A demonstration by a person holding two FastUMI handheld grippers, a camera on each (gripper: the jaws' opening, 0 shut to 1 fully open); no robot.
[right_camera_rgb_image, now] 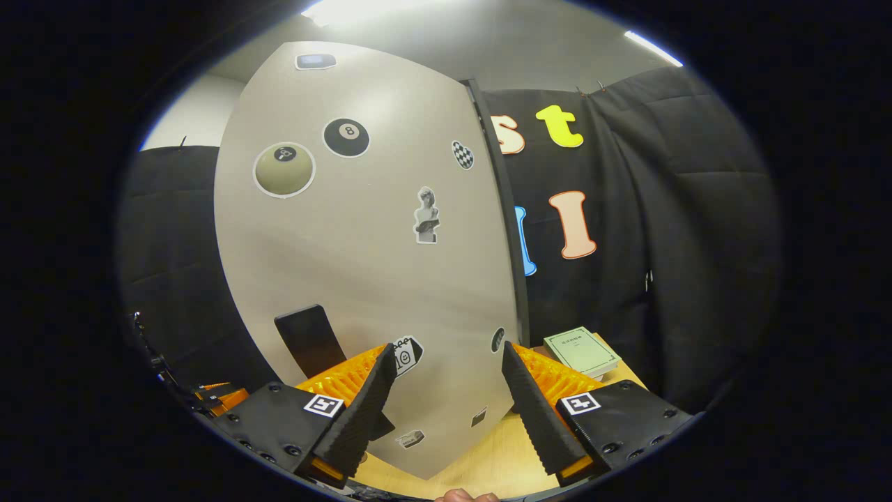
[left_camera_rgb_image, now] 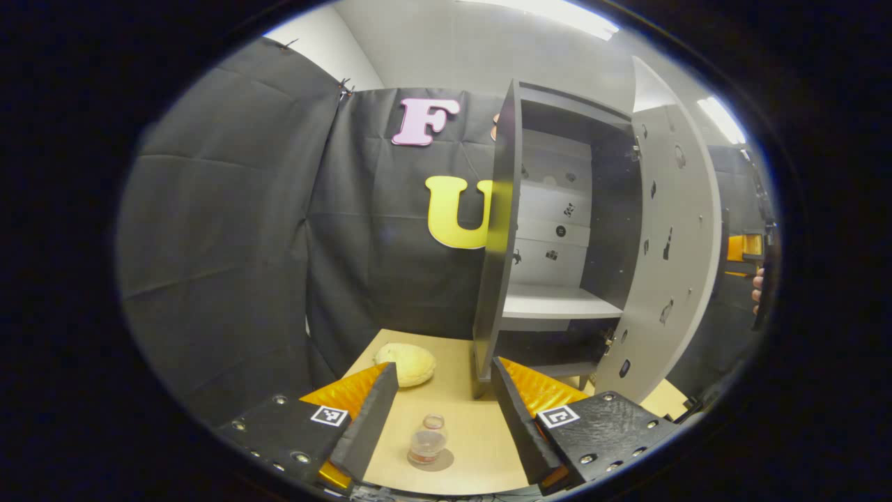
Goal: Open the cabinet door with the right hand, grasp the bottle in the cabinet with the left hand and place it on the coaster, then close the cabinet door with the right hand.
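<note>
Bottle (left_camera_rgb_image: 427, 439) stands on coaster (left_camera_rgb_image: 442, 461), centred below spread-open left gripper (left_camera_rgb_image: 444, 408).

Bright ceiling strips (left_camera_rgb_image: 550, 17) (glaring), edges warped

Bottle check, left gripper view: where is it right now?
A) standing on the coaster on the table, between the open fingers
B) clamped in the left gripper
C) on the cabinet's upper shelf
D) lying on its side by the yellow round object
A: the bottle stands upright on the coaster on the table, with the left gripper open and its fingers clear of it; the cabinet door is open.
</note>
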